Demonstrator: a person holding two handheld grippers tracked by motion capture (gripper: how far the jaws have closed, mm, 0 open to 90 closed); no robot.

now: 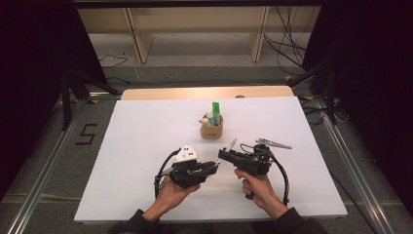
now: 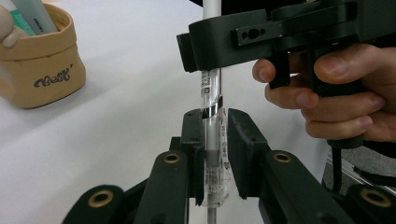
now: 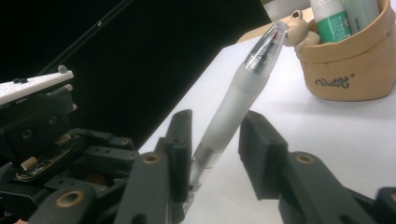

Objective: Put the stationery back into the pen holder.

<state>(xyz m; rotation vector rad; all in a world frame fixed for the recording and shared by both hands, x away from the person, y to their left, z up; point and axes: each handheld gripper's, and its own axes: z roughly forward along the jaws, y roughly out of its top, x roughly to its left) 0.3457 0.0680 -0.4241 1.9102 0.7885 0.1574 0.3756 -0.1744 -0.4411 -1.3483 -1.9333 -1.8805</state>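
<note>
One pen (image 2: 212, 140) clamped in left gripper (image 2: 215, 154); right gripper (image 3: 215, 154) narrow round it, pads apparently not gripping; one pouch (image 1: 212, 130) mid-table; one clip (image 1: 272, 143) right; near edge free.

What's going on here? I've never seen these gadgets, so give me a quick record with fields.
Work in hand: a pen held up between two hand-held tools
Left tool: shut on the pen's clear end
Right tool: jaws either side of the frosted barrel, with a gap at one jaw
Nearby: tan pouch with a green marker in it, standing apart from the pen
Surface: white table
</note>
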